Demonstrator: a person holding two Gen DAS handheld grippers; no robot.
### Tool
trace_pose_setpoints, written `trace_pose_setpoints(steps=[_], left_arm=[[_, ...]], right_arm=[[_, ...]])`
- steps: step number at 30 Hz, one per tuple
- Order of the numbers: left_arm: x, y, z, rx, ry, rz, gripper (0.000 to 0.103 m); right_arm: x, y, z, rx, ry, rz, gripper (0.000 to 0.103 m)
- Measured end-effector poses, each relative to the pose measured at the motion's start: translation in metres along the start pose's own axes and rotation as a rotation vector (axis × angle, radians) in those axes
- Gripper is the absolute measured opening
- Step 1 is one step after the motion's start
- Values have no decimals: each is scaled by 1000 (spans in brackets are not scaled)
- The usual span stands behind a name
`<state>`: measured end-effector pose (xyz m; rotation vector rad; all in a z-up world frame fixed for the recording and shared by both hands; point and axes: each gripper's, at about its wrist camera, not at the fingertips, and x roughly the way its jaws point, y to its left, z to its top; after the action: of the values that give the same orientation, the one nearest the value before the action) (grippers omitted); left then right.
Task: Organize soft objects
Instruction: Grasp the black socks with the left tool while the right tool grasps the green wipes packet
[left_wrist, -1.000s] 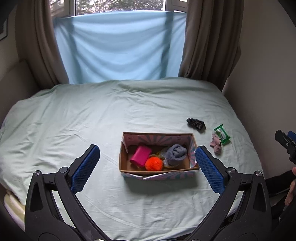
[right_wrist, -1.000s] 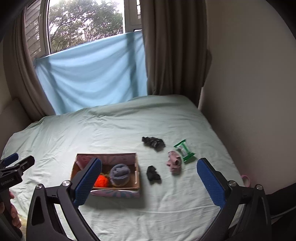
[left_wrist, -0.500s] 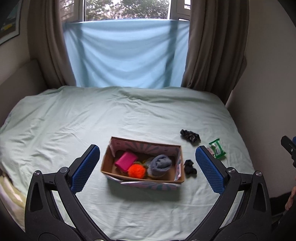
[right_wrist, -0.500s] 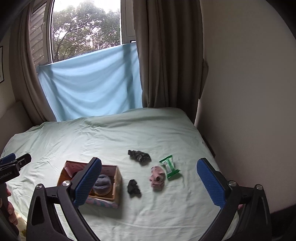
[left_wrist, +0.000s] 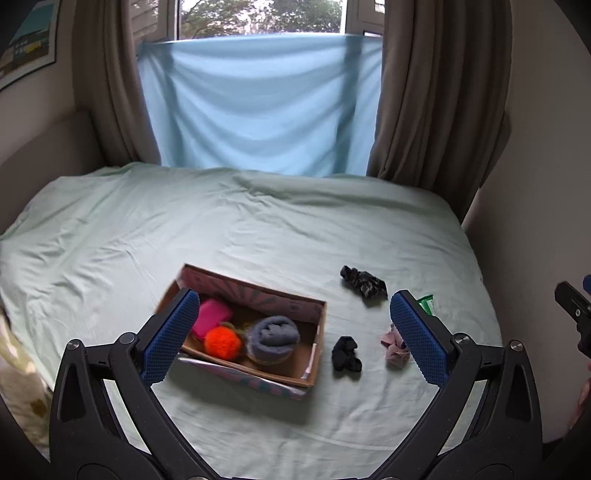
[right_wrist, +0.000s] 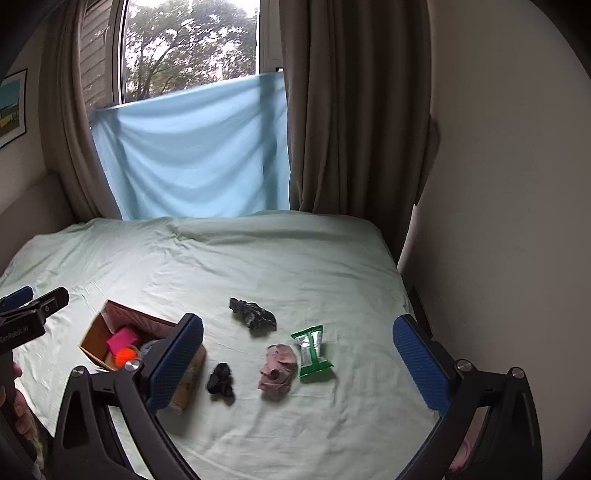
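A cardboard box (left_wrist: 317, 321) (right_wrist: 92, 338) sits on the pale green bed and holds a pink item (left_wrist: 212, 315), an orange pom-pom (left_wrist: 221, 341) and a rolled grey sock (left_wrist: 273, 336). On the sheet to its right lie a small black cloth (left_wrist: 345, 354) (right_wrist: 220, 380), a pink cloth (left_wrist: 393, 345) (right_wrist: 277, 369), a dark patterned cloth (left_wrist: 364, 282) (right_wrist: 253, 314) and a green packet (right_wrist: 310, 349). My left gripper (left_wrist: 295, 336) is open and empty above the box. My right gripper (right_wrist: 299, 365) is open and empty above the loose items.
The bed (left_wrist: 258, 221) fills the view. A wall (right_wrist: 498, 221) runs close along its right side. Brown curtains (left_wrist: 436, 92) and a blue cloth (left_wrist: 258, 103) hang at the window behind. A patterned fabric (left_wrist: 18, 376) lies at the left edge.
Both grippers have pulled back and risen, so the box and the loose items sit lower and farther away. The small black cloth came into the left view. Nothing was grasped.
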<state>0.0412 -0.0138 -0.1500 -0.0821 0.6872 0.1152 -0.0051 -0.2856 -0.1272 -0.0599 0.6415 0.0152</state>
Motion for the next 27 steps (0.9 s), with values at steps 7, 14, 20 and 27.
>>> trace_pose_setpoints(steps=[7,14,20,27], left_arm=[[44,-50,-40,-1,17,41,103],[112,-98,-98,52,64,55,103],[183,-123,-139,63,133,55,103],[257,-142,-175,118,209,113,102]], right_arm=[[81,-25,-24,-33,63,13,102],[162,-41,-54,-38,106,-6,100],[231,-50,-81,-16,152,14,92],[294,-51,-108,-17,208,57,84]])
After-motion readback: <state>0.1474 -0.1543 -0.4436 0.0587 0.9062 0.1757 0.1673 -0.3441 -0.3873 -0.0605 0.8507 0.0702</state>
